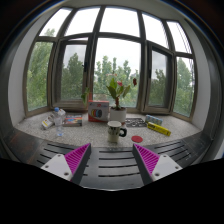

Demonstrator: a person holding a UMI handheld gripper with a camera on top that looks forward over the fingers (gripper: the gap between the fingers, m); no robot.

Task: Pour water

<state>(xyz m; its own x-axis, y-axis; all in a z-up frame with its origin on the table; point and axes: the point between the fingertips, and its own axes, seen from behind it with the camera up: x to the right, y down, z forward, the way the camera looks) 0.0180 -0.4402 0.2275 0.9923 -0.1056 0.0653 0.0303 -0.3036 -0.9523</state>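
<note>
Beyond your gripper (111, 160), on the pale stone sill (90, 132) of a bay window, sits the dark mug (115, 129), slightly right of centre. Your fingers stand spread wide apart with nothing between them; one pink pad (76, 158) shows ridged. Far left lies a clear plastic water bottle (56, 122), well apart from the mug. A pinkish box (98, 110) and a glass vase of flowers (120, 95) stand behind the mug. A red round coaster (138, 136) is near right, a yellow box (157, 127) further right. Slatted grey surface (110, 152) lies under your fingers.
</note>
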